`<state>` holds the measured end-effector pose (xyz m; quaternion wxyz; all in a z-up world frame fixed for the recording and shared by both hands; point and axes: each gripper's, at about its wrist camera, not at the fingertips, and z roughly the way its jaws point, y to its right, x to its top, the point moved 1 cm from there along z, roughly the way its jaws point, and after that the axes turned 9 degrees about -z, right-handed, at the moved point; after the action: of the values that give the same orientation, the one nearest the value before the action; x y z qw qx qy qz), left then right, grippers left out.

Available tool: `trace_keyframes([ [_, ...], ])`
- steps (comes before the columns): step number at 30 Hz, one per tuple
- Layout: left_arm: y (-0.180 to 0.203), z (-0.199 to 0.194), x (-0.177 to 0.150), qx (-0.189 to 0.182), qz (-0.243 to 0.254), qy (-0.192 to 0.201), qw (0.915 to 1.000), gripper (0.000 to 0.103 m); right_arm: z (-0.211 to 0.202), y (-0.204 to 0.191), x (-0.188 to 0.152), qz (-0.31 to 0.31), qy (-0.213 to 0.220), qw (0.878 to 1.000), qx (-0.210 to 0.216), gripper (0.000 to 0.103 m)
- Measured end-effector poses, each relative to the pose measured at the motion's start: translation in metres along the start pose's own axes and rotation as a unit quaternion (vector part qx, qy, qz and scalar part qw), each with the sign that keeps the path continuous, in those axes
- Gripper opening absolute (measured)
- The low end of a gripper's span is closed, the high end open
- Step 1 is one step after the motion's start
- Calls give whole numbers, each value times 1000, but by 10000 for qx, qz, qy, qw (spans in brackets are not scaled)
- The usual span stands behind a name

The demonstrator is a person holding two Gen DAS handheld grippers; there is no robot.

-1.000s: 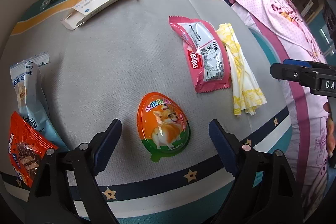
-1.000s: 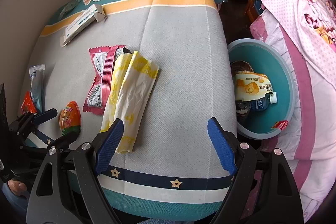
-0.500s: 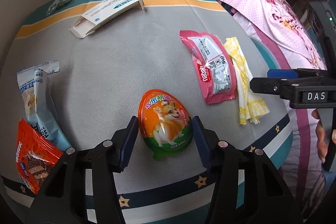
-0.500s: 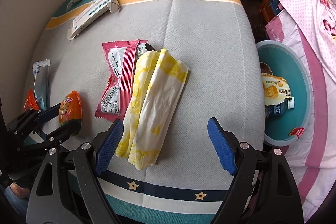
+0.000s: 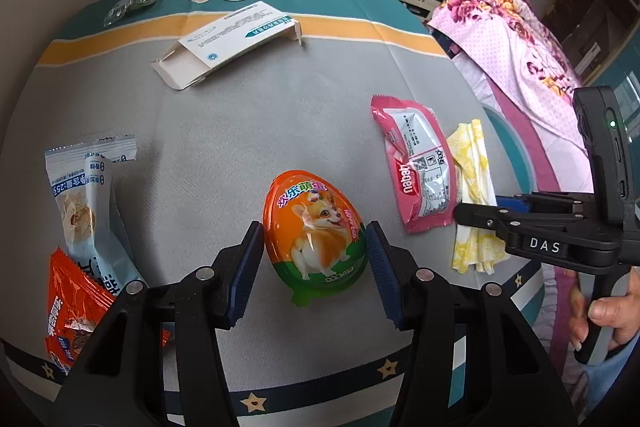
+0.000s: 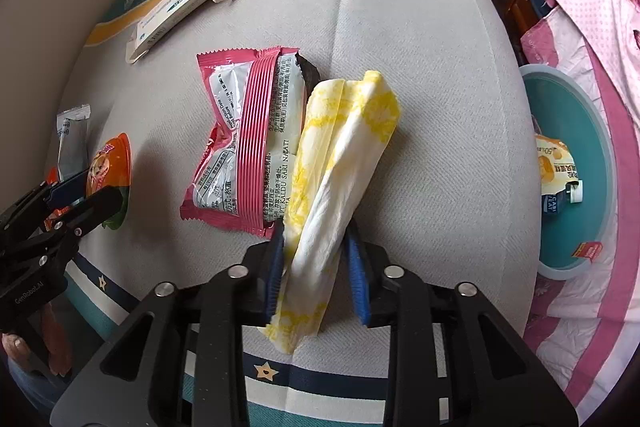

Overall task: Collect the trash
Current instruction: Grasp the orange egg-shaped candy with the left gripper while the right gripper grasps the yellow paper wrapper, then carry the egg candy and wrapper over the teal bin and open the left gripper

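An orange and green egg-shaped toy pack (image 5: 316, 219) with a corgi picture lies near the front of the grey table cloth (image 5: 248, 123). My left gripper (image 5: 314, 251) is shut on it, one pad on each side. A long yellow-and-white paper wrapper (image 6: 348, 139) lies beside a pink wafer wrapper (image 6: 244, 135). The jaws of my right gripper (image 6: 316, 259) are closing on the paper wrapper's near end, and both pads press it. From the right wrist view the left gripper (image 6: 92, 191) shows at the far left, with the egg in it.
A flattened white carton (image 5: 236, 39) lies at the back. A pale blue packet (image 5: 80, 195) and an orange packet (image 5: 72, 311) lie at the left edge. A teal basin (image 6: 592, 115) with trash in it stands on the floor to the right, beside pink floral cloth (image 5: 512, 51).
The left jaws closed onto the egg pack and stayed there. The right gripper came down over the yellow paper wrapper and its jaws closed onto it.
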<state>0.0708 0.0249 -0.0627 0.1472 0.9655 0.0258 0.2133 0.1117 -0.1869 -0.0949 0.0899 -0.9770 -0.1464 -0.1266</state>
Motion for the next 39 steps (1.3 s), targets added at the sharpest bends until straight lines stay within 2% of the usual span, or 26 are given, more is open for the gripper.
trace_keyframes([
  [4,4,-2,1,0,3,22,10000,53,-9,6,-2,77,155,9998,112,8],
  [12,23,-14,10,-127,160,132,9997,54,-45,27,-2,240,588,9979,82,8],
  [20,61,-25,22,-254,474,262,9982,54,-73,51,-7,373,887,9953,54,8],
  [30,145,-20,37,-471,1165,278,9917,54,-114,125,-25,912,1346,9865,-209,8],
  [39,229,11,40,-645,1750,73,9824,54,-130,197,-50,1419,1515,9773,-430,8],
])
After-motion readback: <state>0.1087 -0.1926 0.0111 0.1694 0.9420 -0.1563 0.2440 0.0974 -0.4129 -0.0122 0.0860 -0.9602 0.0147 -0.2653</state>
